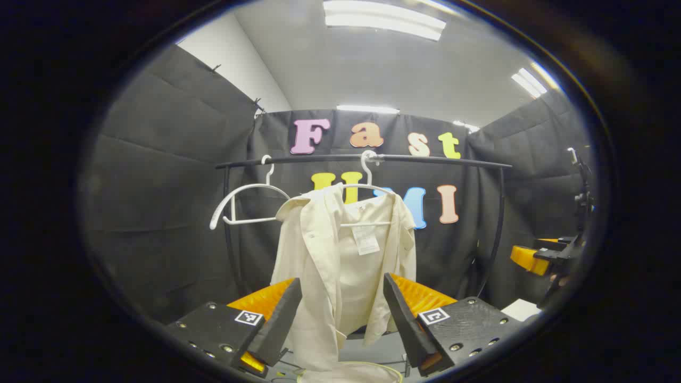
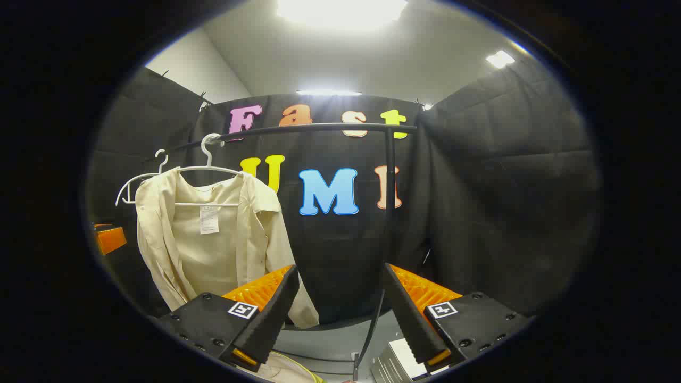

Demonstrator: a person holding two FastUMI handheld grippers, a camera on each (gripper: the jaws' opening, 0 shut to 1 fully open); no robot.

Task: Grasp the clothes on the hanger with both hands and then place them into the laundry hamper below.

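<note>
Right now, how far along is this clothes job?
Nothing looks done yet: the cream shirt hangs on its white hanger on the rail. In hand: the left claw is open, aimed at the shirt; the right claw is open too. Left: grasping it and lowering it into the hamper.

a black clothes rail (image 1: 372, 158) carries two white hangers. the cream shirt (image 1: 340, 266) hangs on one hanger (image 1: 367, 183) near the rail's middle; the bare hanger (image 1: 245, 205) hangs beside it, toward the rail's end post.
</note>
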